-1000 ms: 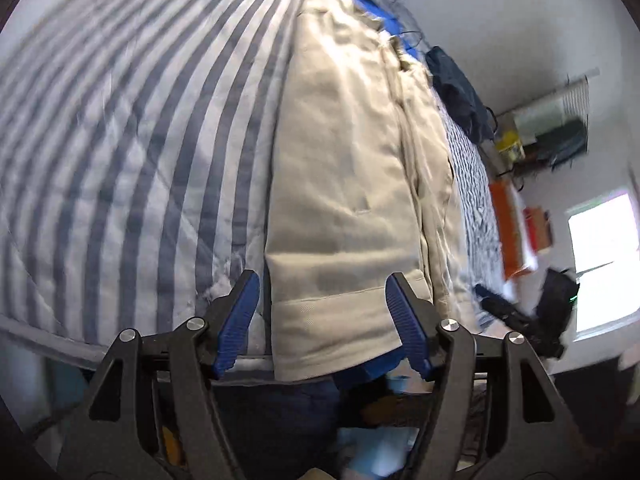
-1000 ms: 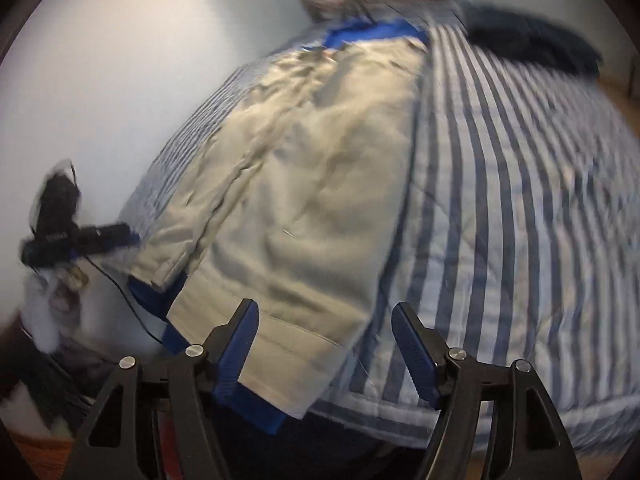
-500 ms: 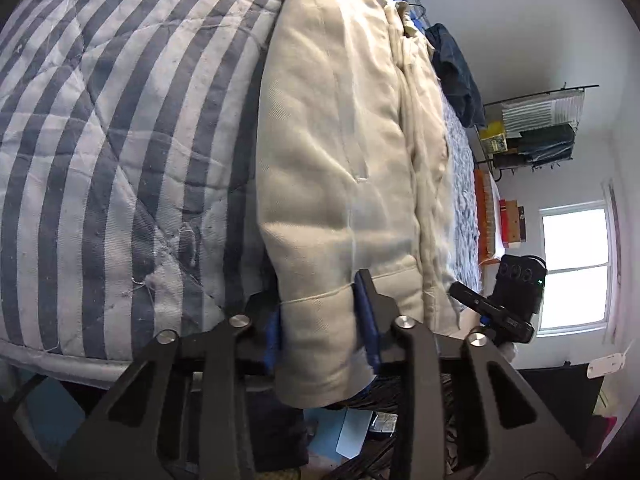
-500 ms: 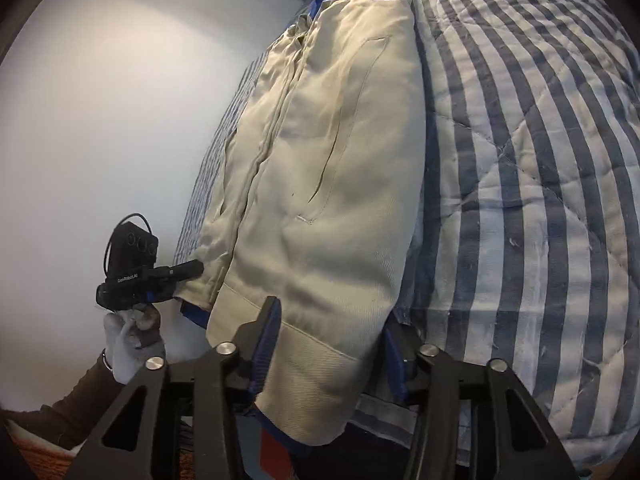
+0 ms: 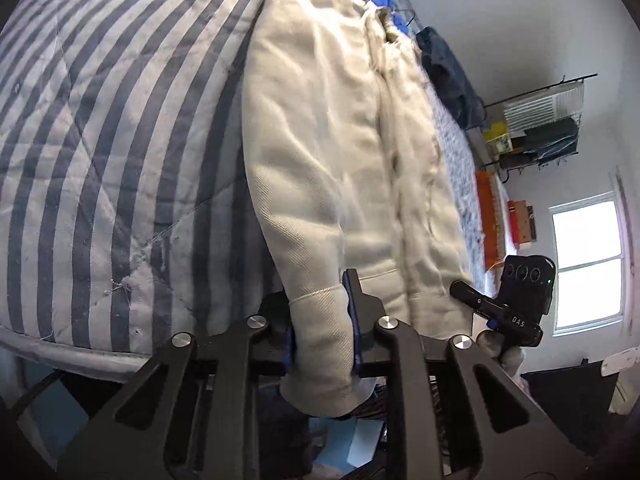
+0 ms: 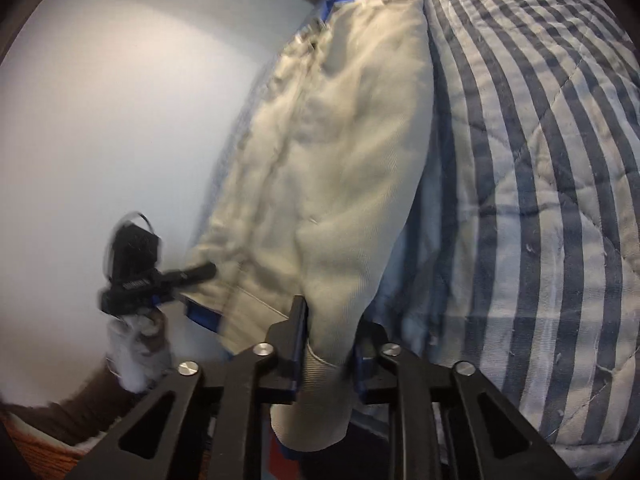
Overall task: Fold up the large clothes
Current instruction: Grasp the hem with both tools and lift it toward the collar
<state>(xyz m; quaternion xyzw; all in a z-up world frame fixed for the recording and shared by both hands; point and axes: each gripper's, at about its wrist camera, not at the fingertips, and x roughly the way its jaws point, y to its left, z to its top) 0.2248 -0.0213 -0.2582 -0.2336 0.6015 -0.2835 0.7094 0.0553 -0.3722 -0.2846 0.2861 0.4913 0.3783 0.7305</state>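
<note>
Striped quilt under jacket; rack beyond.

- The cream cotton-twill jacket is matt, with a fine diagonal weave; its ribbed hem is bunched between the closing jaws of both grippers.
- The blue-and-white striped quilted bedspread, left of the left jaws, is soft, faded cloth with loose threads.
- The black plastic gripper arms look smooth, semi-matt, with shiny metal rivets.
</note>
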